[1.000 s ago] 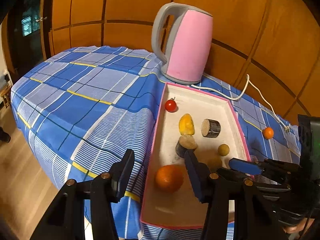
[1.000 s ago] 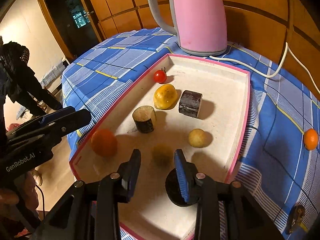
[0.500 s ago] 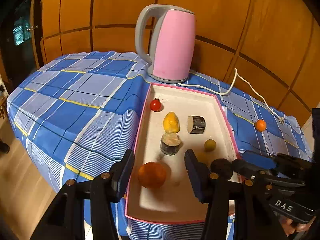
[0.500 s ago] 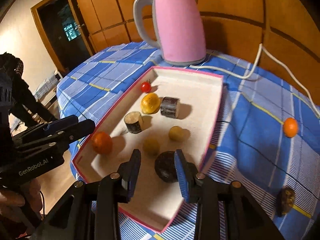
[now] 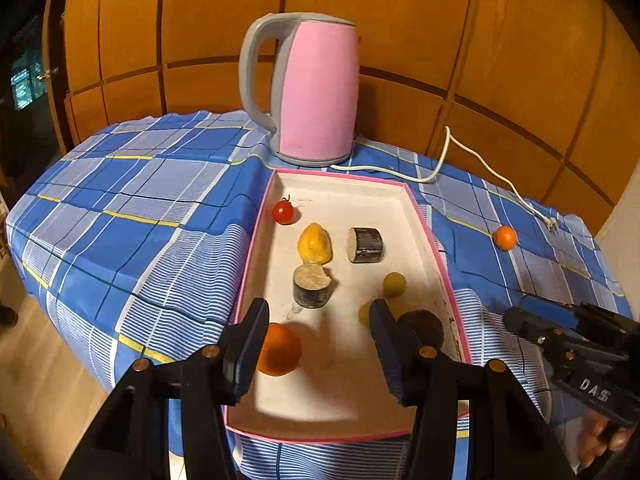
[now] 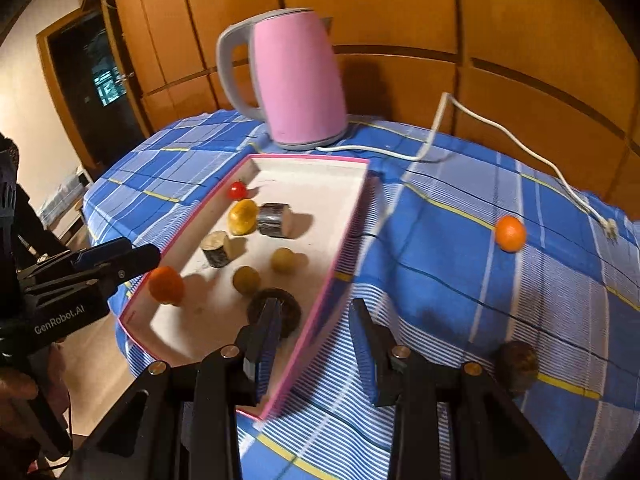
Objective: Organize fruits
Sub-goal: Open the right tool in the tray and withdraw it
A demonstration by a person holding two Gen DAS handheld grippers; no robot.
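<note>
Tray [image 6: 344, 236] holds eight pieces; two lie outside.

You see a pink plastic kettle [image 5: 316, 88] with grey handle, behind it a blue-checked, yellow-lined tablecloth [image 5: 132, 216].

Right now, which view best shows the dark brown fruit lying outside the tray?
The right wrist view: the dark brown fruit lies in plain sight on the checked tablecloth, right of the tray. The left wrist view does not show it.
</note>
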